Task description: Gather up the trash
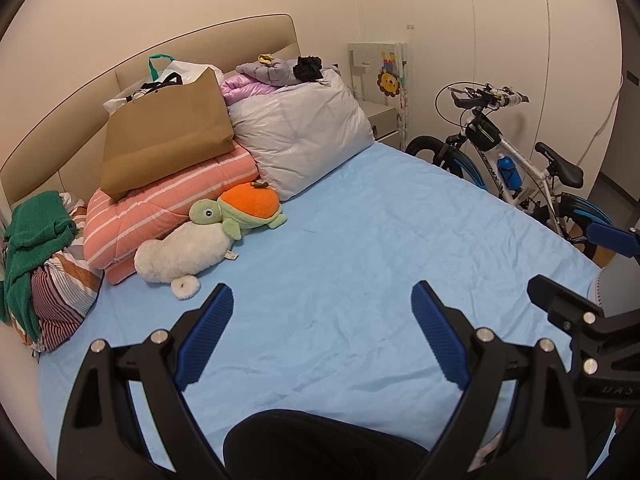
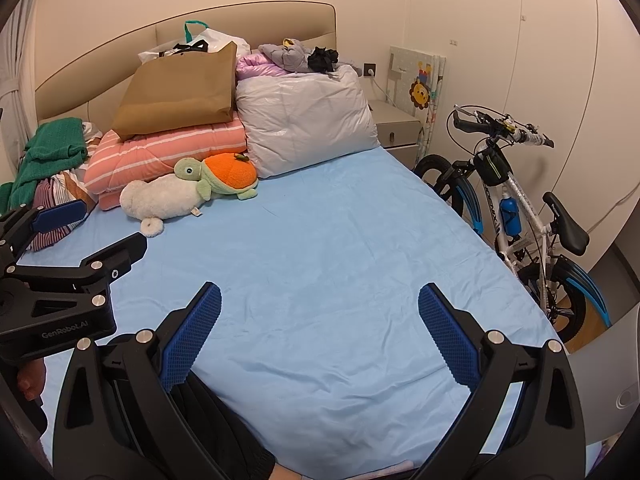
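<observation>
Both grippers open, empty, held over foot edge of bed.

Left gripper and right gripper have jaws spread wide, nothing between them, prob. scanning before a pick. Sheet is bare mid-bed; no obvious trash there. Likeliest candidates sit at the head edge: brown paper bag leaning on striped quilt, white plastic bag behind it. Can't tell which counts as trash.

2 plush toys, 1 bike, 2 bags.
</observation>
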The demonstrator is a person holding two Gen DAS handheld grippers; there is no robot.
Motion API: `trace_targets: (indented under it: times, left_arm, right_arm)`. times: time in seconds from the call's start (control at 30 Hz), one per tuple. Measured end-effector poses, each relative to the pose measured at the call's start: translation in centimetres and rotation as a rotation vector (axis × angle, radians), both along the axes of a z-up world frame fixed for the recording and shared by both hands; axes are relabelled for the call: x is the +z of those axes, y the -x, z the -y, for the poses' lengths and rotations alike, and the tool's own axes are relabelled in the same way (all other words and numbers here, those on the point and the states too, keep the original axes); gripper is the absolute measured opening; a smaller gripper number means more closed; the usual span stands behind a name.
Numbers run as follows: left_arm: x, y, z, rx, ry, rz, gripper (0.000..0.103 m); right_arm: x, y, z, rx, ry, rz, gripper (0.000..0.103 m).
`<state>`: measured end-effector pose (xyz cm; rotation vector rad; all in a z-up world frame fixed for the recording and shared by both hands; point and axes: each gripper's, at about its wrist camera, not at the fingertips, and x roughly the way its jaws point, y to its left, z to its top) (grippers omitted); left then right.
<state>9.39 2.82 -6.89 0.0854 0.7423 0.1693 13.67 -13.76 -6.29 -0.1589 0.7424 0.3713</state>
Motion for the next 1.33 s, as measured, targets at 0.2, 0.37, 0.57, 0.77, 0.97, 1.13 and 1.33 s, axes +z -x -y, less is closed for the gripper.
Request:
trace_targets:
  times: [0.2,0.37,0.57,0.77,0.97,1.13,1.33]
  left_arm:
    - [-0.03,0.01,-0.07,-0.010,0.039,-0.014,0.090]
    - [-0.05,0.02,-0.04,-0.011,0.030,-0.013,0.090]
    - [-0.02,0.20,0.24,-0.009,0.033,-0.015,0.090]
    - [0.00,0.14,0.14,-0.013,0.042,-0.021,0.090]
    - [0.01,0.03,-0.01,-0.017,0.049,-0.023,0.090]
    - [0.12,0.02,-0.05,-0.001,0.044,-0.013,0.090]
    - [0.26,-0.04,-0.25,0.026,0.032,-0.007,0.090]
  right_arm:
    - [0.00,0.01,0.07,0.001,0.000,0.000,0.095]
    - [-0.01,0.01,0.03,0.000,0.000,0.000,0.095]
    - [-0.01,0.04,0.09,0.002,0.000,0.000,0.095]
    - [-0.02,0.05,-0.01,0.000,0.000,0.001,0.095]
    - [-0.03,0.06,0.05,0.001,0.003,0.001,0.095]
    - [-0.02,0.07,0.05,0.000,0.004,0.000,0.095]
    - [-0.02,0.08,-0.11,-0.001,0.004,0.001,0.095]
